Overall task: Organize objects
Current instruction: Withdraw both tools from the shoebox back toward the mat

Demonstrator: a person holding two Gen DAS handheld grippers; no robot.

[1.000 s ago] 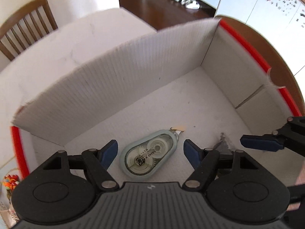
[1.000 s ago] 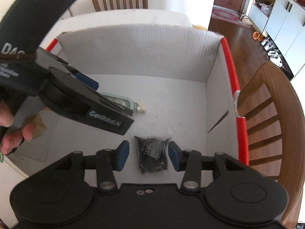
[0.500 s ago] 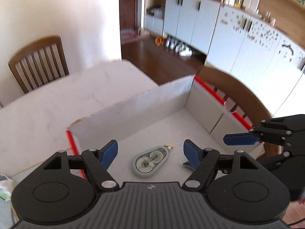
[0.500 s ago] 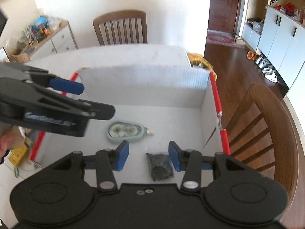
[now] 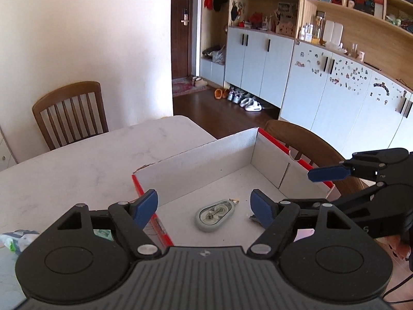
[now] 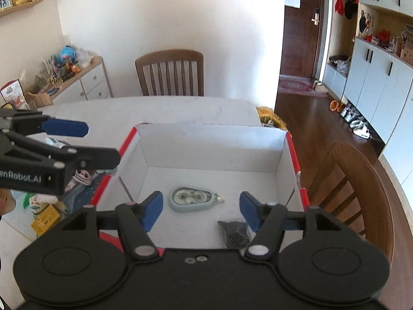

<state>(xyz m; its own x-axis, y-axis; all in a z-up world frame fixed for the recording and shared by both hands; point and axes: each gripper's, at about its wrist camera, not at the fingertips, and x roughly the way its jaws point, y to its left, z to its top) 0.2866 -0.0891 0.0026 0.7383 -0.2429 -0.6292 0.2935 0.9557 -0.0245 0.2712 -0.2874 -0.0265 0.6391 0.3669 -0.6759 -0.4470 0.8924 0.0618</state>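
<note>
A white cardboard box (image 6: 211, 144) with a red rim stands on the table. On its floor lie a pale green correction-tape dispenser (image 6: 192, 199) and a small black packet (image 6: 235, 233). My right gripper (image 6: 201, 209) hovers above the box's near side, its jaws opening with nothing between them. The packet lies just below its right finger. My left gripper (image 5: 204, 205) is open and empty, held above the dispenser (image 5: 215, 215) and the box (image 5: 206, 160). Each gripper's blue pad shows in the other's view, the right's pad (image 5: 327, 174) and the left's pad (image 6: 65, 128).
The box sits on a white marble table (image 5: 77, 160). Wooden chairs stand at the far side (image 6: 169, 72) and close beside the box's right wall (image 6: 356, 188). Left of the box lie a yellow carton (image 6: 44, 218) and small toys. A wrapped packet (image 5: 18, 237) lies at the table's left.
Both grippers have risen and drawn back from the box floor. The right jaws have spread away from the black packet, which stays on the floor. The dispenser has not moved.
</note>
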